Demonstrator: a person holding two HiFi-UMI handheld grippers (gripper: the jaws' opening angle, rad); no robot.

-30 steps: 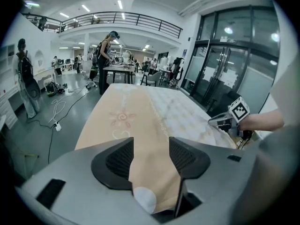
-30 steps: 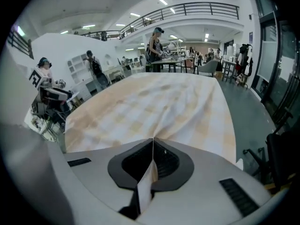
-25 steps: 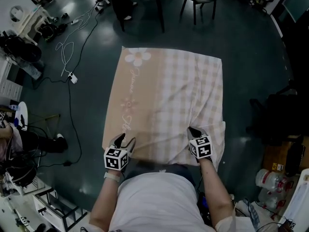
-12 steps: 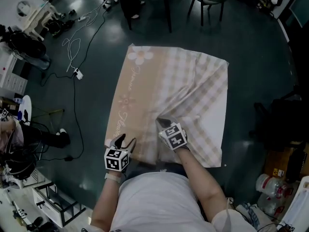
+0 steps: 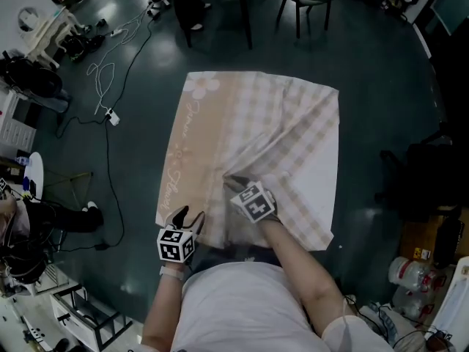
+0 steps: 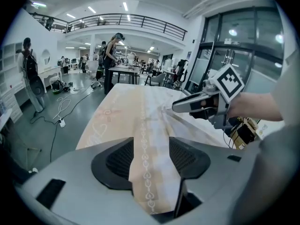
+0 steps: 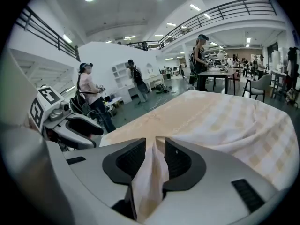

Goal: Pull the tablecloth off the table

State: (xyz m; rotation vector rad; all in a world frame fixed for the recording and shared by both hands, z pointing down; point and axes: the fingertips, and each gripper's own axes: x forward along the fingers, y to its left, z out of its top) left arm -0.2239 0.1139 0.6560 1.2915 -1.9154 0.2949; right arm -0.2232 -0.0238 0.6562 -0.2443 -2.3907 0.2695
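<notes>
Dark, glossy floor (image 5: 132, 123) surrounds the counter, which is hidden under the tablecloth (image 5: 256, 138). The cloth covers the whole top, and its near edge lies right in front of you.

Your right tongs (image 5: 229, 180) sit a little in from that near edge. Their jaws are opening, with a raised fold of cloth standing loosely between them. Your left tongs (image 5: 189, 215) are at the near left corner. They stand wide, the hem runs between the jaws, and nothing is clamped.

The main risk is pulling now. I judge the fold would slip out of the right tongs, and the left would come away empty. A one-sided grip could also drag the cloth askew, and it may bunch rather than slide. Watch the cable (image 5: 102, 79) on the floor to the left if you step around.

The cloth looks thin, soft and woven, and it is rectangular. It has a plain beige band with a flower print on the left and pale checks on the right. Diagonal creases run from your right tongs toward the far right corner.
</notes>
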